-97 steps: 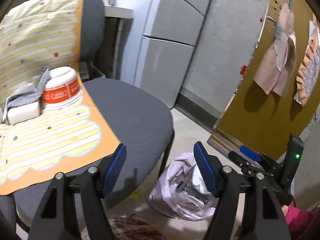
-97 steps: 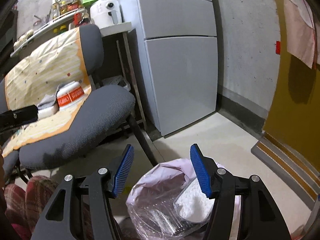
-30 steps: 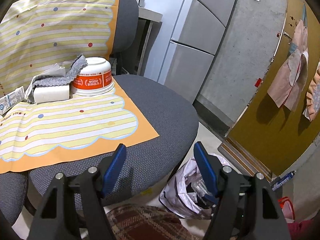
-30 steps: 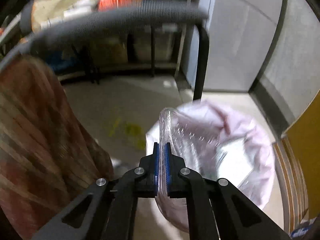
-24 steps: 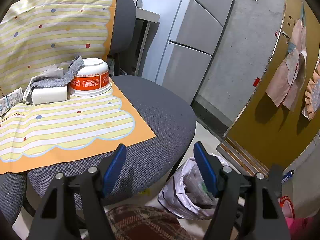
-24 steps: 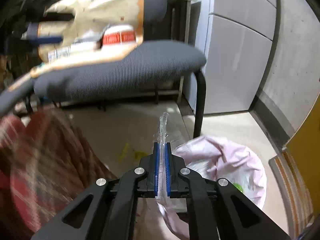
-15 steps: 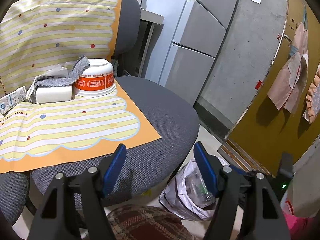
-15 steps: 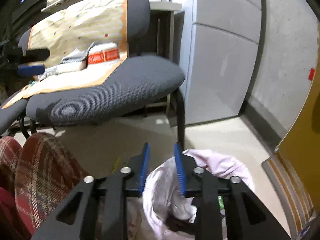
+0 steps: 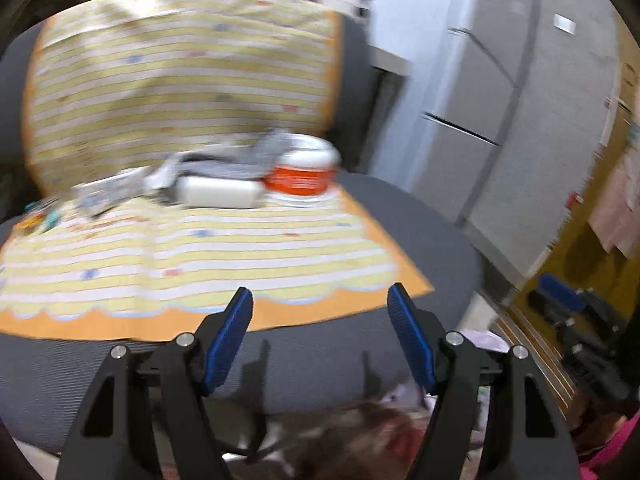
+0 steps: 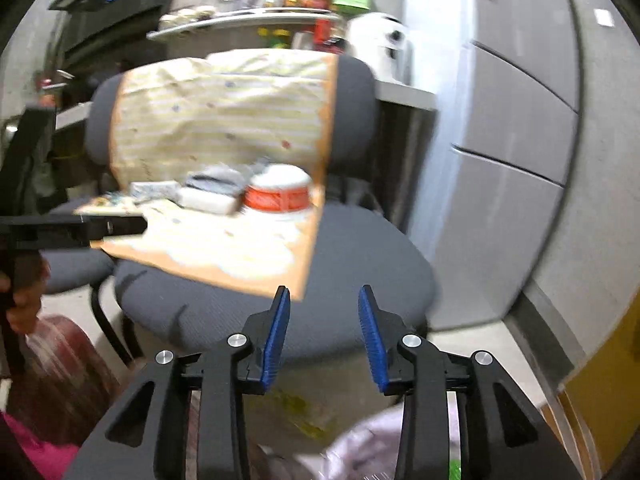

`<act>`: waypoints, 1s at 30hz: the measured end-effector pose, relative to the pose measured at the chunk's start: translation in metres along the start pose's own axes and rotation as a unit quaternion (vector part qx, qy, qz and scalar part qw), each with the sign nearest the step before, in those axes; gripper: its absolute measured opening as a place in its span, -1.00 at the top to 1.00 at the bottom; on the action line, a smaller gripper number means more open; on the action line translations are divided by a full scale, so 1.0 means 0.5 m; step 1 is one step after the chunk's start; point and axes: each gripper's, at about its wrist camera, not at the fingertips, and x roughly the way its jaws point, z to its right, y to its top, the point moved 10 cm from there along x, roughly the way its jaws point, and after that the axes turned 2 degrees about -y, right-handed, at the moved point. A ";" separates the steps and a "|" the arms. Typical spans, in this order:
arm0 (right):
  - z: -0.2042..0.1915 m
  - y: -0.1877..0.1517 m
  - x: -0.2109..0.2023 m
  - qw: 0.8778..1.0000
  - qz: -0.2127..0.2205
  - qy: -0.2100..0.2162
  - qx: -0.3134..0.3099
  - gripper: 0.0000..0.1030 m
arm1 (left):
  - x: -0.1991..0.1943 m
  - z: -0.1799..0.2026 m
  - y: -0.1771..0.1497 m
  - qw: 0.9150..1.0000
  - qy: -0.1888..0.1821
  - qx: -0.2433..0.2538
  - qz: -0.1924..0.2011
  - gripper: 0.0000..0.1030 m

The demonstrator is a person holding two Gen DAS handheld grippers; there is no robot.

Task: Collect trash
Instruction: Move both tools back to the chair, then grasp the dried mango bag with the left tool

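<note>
Both the left hand-held gripper (image 9: 320, 332) and the right hand-held gripper (image 10: 322, 332) hang spread and empty in front of the chair (image 10: 360, 264). On its striped mat (image 9: 192, 256) sits the trash: an upturned orange-banded bowl (image 9: 302, 176), probably light, thin-walled and easily crushed, best pinched at its rim; beside it lie a white block (image 9: 218, 192) and soft crumpled wrappers (image 9: 236, 156).
</note>
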 end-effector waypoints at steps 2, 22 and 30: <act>-0.034 0.037 0.022 1.000 0.009 0.018 -0.007 0.24 | -0.015 -0.072 0.007 0.999 0.040 -0.020 0.007 -0.33; -0.354 0.296 0.263 0.990 0.028 0.124 -0.055 -0.10 | 0.004 -0.681 0.132 0.961 0.230 -0.153 -0.014 -0.64; -0.423 0.327 0.325 0.988 0.022 0.137 -0.061 -0.12 | 0.114 -0.801 0.130 0.943 0.238 -0.214 -0.090 -0.65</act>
